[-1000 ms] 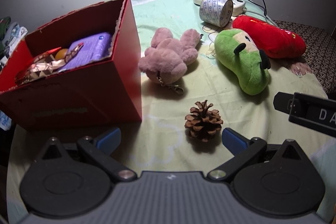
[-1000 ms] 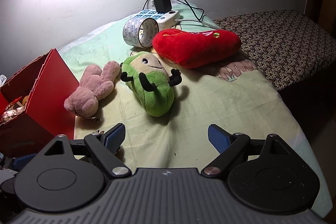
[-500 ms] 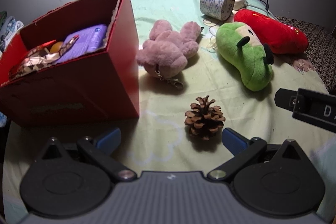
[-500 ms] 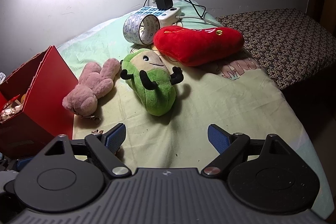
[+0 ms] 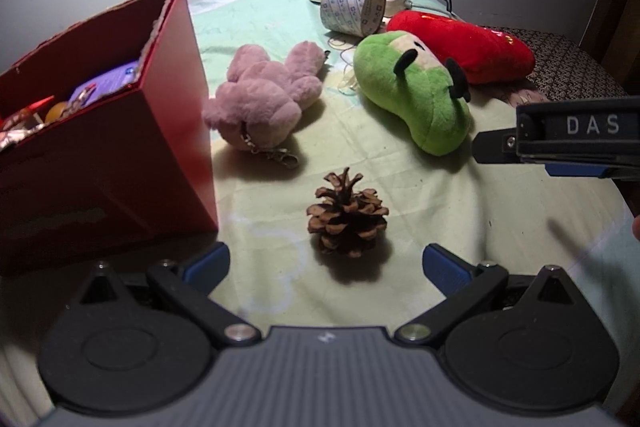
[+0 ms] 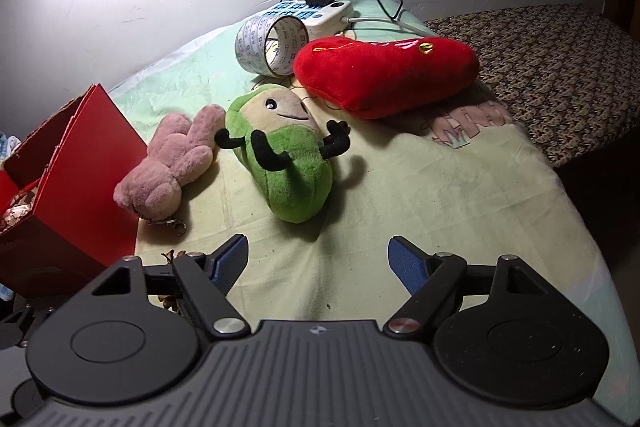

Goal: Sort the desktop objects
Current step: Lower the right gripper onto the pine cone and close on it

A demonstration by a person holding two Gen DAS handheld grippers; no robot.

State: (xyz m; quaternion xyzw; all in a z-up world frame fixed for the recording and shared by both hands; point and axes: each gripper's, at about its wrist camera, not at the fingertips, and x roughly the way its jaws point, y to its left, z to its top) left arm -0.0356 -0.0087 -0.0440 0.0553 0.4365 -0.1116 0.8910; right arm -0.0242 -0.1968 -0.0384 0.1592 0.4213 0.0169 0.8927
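Note:
A brown pine cone (image 5: 347, 219) lies on the green cloth just ahead of my left gripper (image 5: 326, 265), which is open and empty. A pink plush (image 5: 264, 99) with a key clasp, a green plush (image 5: 416, 95) and a red plush (image 5: 464, 47) lie beyond. My right gripper (image 6: 318, 259) is open and empty, facing the green plush (image 6: 280, 159), with the pink plush (image 6: 168, 167) to its left and the red plush (image 6: 384, 75) behind. The right gripper's side (image 5: 560, 139) shows in the left wrist view.
A red cardboard box (image 5: 100, 155) holding several items stands at the left, also in the right wrist view (image 6: 72, 179). A tape roll (image 5: 352, 7) and a power strip with charger (image 6: 316, 7) lie at the back. A patterned seat (image 6: 552, 67) is on the right.
The left gripper has moved closer to the pine cone. The right gripper has moved forward toward the green plush and shows larger in the left wrist view.

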